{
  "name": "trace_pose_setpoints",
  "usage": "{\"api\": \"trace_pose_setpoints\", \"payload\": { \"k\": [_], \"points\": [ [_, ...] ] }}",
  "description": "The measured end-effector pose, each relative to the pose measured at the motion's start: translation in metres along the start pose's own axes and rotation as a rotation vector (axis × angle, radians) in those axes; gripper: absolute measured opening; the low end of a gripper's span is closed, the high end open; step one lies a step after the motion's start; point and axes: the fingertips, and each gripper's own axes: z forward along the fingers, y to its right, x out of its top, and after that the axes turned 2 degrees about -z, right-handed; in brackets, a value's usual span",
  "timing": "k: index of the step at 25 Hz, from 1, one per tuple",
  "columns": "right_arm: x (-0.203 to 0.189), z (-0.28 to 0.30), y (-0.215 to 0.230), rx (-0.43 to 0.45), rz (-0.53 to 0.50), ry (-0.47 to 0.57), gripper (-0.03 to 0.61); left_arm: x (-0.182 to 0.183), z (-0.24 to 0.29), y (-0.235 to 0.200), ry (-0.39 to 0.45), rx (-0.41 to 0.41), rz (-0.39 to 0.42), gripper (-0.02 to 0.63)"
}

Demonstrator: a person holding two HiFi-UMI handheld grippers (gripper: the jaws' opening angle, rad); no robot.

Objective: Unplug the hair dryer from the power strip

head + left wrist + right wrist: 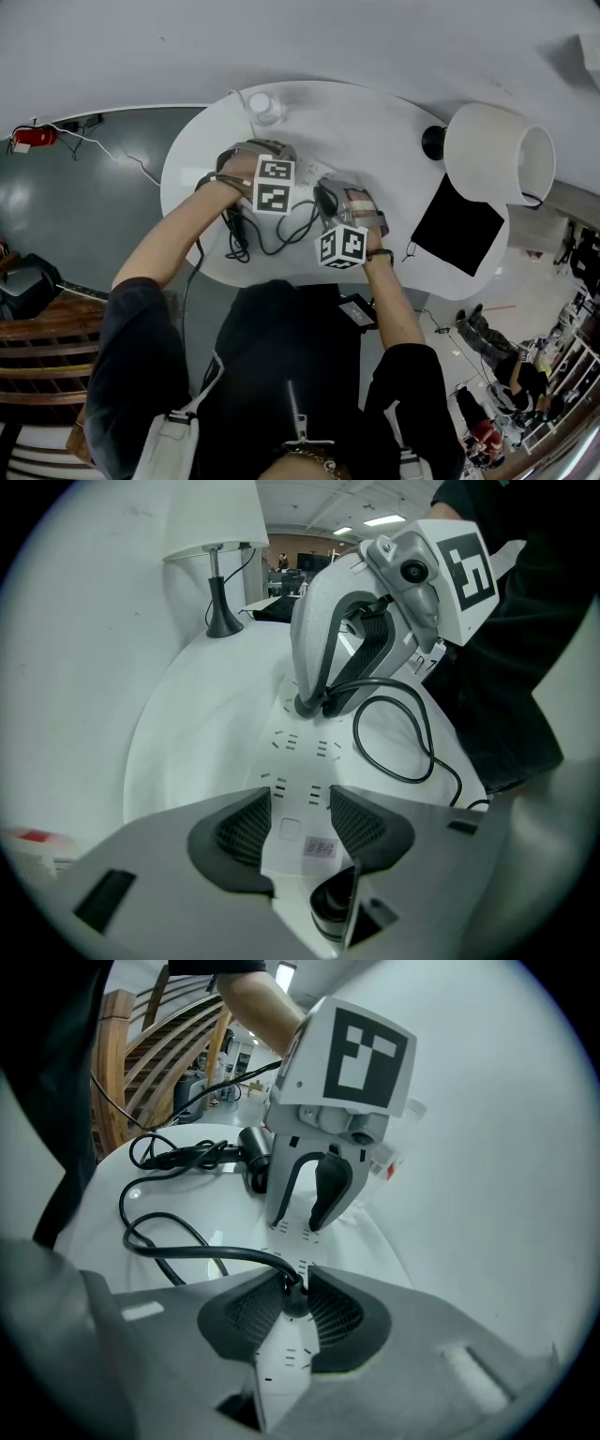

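Note:
A white power strip [305, 752] lies on the white oval table [394, 122]. My left gripper [302, 822] points steeply down and is shut on one end of the strip, its pads [246, 827] against the strip's sides. My right gripper [293, 1302] is shut on the black plug [293, 1296] that sits in a socket further along the strip. From the plug a black cord [159, 1241] loops away to the black hair dryer [253, 1155], which lies on the table behind the left gripper [298, 1222]. In the head view both grippers [274, 187] [342, 239] are close together at the table's near side.
A lamp with a white shade [497, 155] and black base [433, 141] stands at the right end of the table, beside a black square mat [459, 225]. A small clear jar [262, 105] is at the far edge. Loose cord coils [239, 234] lie near the front edge.

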Motion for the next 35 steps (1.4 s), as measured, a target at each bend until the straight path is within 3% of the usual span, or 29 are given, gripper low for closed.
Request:
{"api": "trace_pose_setpoints", "payload": {
  "k": [4, 13, 19, 29, 35],
  "points": [
    [0.001, -0.001, 0.002, 0.005, 0.057, 0.028, 0.069, -0.001, 0.0, 0.0, 0.002, 0.002, -0.003, 0.202],
    [0.002, -0.004, 0.018, 0.007, 0.335, 0.113, 0.067, 0.0, -0.001, 0.0, 0.004, 0.003, -0.003, 0.202],
    [0.0, -0.007, 0.02, -0.007, 0.392, 0.145, 0.067, 0.0, -0.001, 0.0, 0.009, 0.002, -0.007, 0.202],
    [-0.004, -0.011, 0.032, 0.042, 0.582, 0.213, 0.066, 0.0, -0.002, 0.0, 0.011, 0.003, -0.006, 0.202],
    [-0.006, -0.012, 0.032, 0.04, 0.593, 0.211, 0.064, 0.0, -0.001, 0.0, 0.012, 0.001, -0.003, 0.202]
  ]
}}
